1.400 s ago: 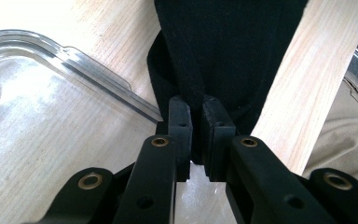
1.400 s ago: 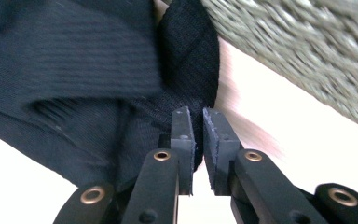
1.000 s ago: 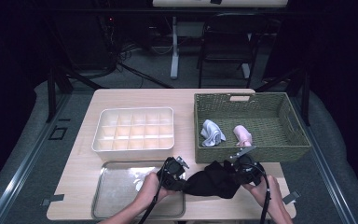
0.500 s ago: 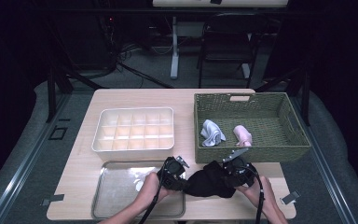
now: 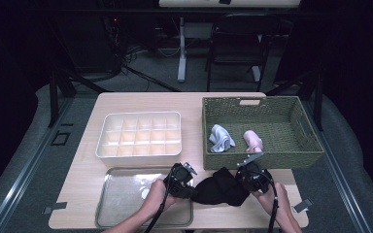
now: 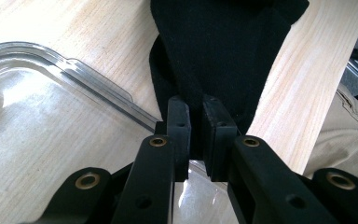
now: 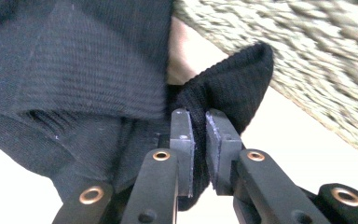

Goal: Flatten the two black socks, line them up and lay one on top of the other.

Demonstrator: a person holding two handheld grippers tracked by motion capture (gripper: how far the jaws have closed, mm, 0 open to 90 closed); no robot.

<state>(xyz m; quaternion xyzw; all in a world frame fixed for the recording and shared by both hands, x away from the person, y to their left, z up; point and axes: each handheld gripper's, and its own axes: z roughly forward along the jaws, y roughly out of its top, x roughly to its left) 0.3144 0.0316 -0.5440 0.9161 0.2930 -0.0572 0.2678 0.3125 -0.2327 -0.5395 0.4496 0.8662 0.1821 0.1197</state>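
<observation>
So the black cloth (image 5: 219, 187) sits at the bench's near edge, between the metal tray (image 5: 121, 196) and the wicker basket (image 5: 260, 127); left tongs (image 6: 196, 121) are clamped tight on one end; right tongs (image 7: 198, 128) have just been closing and now pinch a fold at the other end; both ends gripped, so folding or lifting it toward the basket looks like the next step.
</observation>
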